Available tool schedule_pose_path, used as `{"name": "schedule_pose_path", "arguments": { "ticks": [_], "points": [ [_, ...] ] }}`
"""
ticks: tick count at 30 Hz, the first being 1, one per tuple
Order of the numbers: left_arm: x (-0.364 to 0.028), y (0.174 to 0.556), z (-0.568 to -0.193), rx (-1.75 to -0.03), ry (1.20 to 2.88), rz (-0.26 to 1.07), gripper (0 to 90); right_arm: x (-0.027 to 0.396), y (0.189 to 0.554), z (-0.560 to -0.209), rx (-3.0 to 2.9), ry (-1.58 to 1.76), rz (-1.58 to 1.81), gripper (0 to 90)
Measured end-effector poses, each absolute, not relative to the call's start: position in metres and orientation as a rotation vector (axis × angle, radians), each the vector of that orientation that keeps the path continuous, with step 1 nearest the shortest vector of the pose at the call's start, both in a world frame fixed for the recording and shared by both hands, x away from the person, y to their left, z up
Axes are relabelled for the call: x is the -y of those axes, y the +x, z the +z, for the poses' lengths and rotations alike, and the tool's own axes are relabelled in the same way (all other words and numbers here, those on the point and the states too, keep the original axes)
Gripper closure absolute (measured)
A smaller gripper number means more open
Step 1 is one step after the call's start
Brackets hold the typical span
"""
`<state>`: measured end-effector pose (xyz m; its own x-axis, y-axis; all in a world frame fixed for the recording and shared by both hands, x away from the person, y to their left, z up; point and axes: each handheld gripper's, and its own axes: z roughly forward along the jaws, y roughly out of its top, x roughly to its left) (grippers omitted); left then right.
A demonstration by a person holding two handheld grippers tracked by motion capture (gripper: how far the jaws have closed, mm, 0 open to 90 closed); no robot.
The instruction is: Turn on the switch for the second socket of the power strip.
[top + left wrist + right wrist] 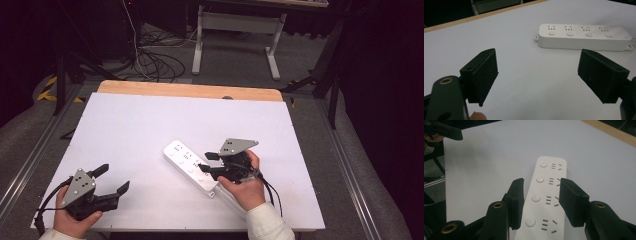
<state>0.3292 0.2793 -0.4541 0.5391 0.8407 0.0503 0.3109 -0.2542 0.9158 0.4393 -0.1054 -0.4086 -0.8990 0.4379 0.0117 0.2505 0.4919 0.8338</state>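
- No brand or writing can be read on the power strip (191,166); its top shows four round buttons in a row, each beside a set of socket slots.
- The strip is white and lies flat, its long axis running diagonally, one end toward the bench's far left, the other toward the near right edge.
- It sits right of the bench's middle, nearer the near edge than the far one.
- The right gripper (205,161) is at the strip's near-right end; in the right gripper view its jaws stand on either side of the strip (546,202), half open, and I cannot tell whether the pads touch its sides.
- The left gripper (112,180) is by the near left corner, well apart from the strip, jaws wide open with nothing between them.
- The bench (150,125) has a plain white top with a bare wooden strip along its far edge.
- Beyond it: grey carpet, a tangle of black cables (150,62), and the white legs of another table (235,35) in a dark room.
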Motion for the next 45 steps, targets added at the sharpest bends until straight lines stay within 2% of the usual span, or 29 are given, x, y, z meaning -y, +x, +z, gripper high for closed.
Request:
{"name": "schedule_pose_path", "arguments": {
  "ticks": [5, 7, 11, 12, 13, 14, 31, 45],
  "points": [
    [-0.280, 0.329, -0.454, -0.955, 1.813, 0.689, 16.9, 0.098, 0.440, -0.412, -2.546, 0.577, 1.358, 55.6],
    [-0.280, 0.329, -0.454, -0.956, 1.811, 0.687, 17.1, 0.099, 0.440, -0.412, -2.540, 0.574, 1.345, 59.9],
    [-0.279, 0.330, -0.455, -0.961, 1.811, 0.689, 17.3, 0.100, 0.439, -0.411, -2.522, 0.560, 1.349, 76.9],
    [-0.279, 0.330, -0.455, -0.961, 1.811, 0.689, 17.3, 0.100, 0.439, -0.411, -2.522, 0.560, 1.349, 76.9],
    [-0.280, 0.330, -0.454, -0.958, 1.816, 0.695, 17.4, 0.099, 0.438, -0.412, -2.526, 0.543, 1.350, 86.2],
    [-0.279, 0.329, -0.455, -0.959, 1.815, 0.692, 17.4, 0.098, 0.438, -0.413, -2.530, 0.537, 1.354, 89.8],
    [-0.279, 0.330, -0.455, -0.957, 1.819, 0.694, 17.4, 0.075, 0.454, -0.449, -2.575, 0.513, 1.363, 90.0],
    [-0.279, 0.330, -0.455, -0.957, 1.823, 0.693, 17.4, 0.066, 0.456, -0.463, -2.598, 0.528, 1.310, 90.0]
  ]
}}
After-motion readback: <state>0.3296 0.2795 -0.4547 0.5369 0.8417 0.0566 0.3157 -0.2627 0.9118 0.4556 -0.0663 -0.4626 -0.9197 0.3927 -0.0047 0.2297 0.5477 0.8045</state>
